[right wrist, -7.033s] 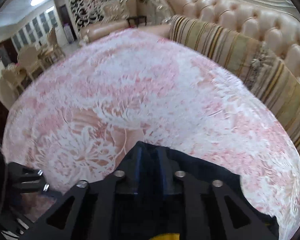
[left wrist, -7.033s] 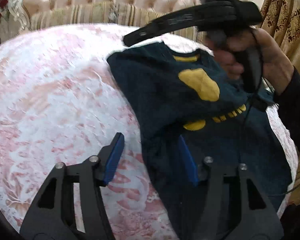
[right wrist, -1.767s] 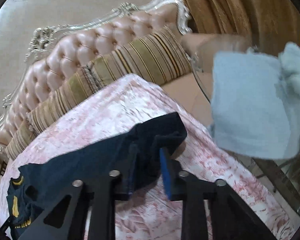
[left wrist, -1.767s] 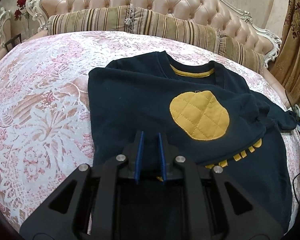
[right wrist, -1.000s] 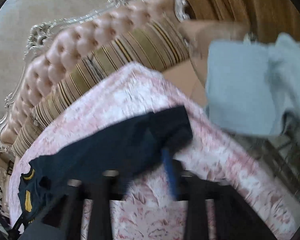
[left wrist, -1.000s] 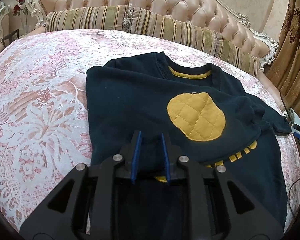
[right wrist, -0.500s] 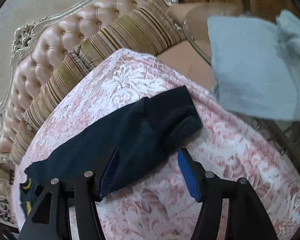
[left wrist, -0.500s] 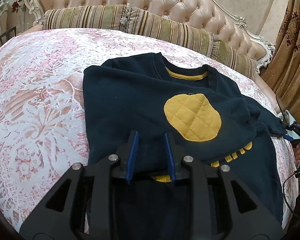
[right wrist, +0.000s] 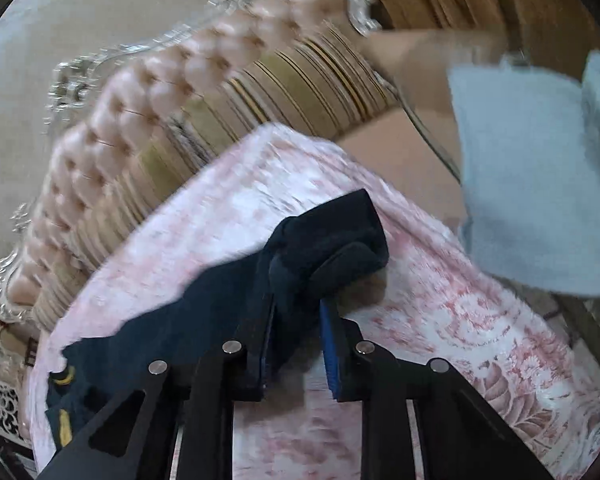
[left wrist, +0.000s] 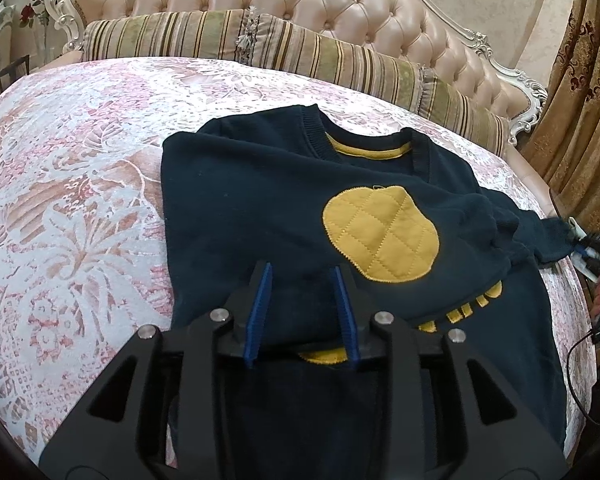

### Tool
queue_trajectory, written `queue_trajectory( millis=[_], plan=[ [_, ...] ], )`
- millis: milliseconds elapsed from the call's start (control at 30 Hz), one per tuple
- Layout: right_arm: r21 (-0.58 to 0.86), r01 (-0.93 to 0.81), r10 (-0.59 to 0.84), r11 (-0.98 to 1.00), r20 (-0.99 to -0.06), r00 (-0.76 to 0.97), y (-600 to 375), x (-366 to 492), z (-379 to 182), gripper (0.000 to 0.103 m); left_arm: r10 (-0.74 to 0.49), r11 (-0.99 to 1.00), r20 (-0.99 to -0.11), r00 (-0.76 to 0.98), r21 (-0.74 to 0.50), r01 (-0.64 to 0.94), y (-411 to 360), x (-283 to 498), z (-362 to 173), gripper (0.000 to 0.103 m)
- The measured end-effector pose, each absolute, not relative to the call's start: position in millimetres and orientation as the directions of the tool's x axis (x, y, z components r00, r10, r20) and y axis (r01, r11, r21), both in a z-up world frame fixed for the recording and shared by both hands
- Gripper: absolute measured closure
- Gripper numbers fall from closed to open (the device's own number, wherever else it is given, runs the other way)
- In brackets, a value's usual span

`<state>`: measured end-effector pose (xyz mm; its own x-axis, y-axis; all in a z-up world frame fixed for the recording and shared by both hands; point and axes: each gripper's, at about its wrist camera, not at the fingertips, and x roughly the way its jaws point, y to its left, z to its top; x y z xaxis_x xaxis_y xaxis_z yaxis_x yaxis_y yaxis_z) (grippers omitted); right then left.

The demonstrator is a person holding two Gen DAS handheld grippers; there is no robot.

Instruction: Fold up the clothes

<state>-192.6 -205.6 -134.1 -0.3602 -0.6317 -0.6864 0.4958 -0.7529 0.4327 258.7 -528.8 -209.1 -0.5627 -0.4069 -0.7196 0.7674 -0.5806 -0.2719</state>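
A navy sweater (left wrist: 260, 200) with a yellow quilted patch (left wrist: 380, 236) lies on the pink and white bedspread (left wrist: 60, 200), its left side folded over the body. My left gripper (left wrist: 302, 280) sits over the folded fabric near the hem, jaws a little apart with cloth between the blue pads. My right gripper (right wrist: 296, 312) is closed around the bunched navy sleeve (right wrist: 332, 240) near its cuff at the bed's right edge. It also shows at the right edge of the left wrist view (left wrist: 588, 252).
A tufted pink headboard (left wrist: 300, 8) and striped bolster pillows (left wrist: 260, 44) stand at the back. Brown patterned curtains (left wrist: 580, 80) hang on the right. A light blue cloth (right wrist: 540, 184) lies on a glass table beside the bed.
My right gripper, open half a second ago, has closed on the sleeve near the cuff. My left gripper's jaws have spread slightly on the folded fabric over the last second.
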Motion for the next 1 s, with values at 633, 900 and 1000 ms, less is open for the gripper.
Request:
queue_trajectory(
  millis=[633, 900, 1000],
  plan=[
    [0.363, 0.882, -0.718, -0.300, -0.695, 0.041, -369, 41, -166, 0.079, -0.383, -0.575, -0.700, -0.603, -0.330, 0.748, -532, 264, -210, 0.064],
    [0.306, 0.922, -0.725, -0.237, -0.688, 0.042, -365, 42, -153, 0.046, -0.390, -0.585, -0.677, -0.624, -0.341, 0.736, -528, 266, -205, 0.062],
    [0.276, 0.936, -0.729, -0.219, -0.684, 0.031, -366, 41, -147, 0.046, -0.379, -0.613, -0.680, -0.628, -0.324, 0.721, -522, 257, -202, 0.061]
  ],
)
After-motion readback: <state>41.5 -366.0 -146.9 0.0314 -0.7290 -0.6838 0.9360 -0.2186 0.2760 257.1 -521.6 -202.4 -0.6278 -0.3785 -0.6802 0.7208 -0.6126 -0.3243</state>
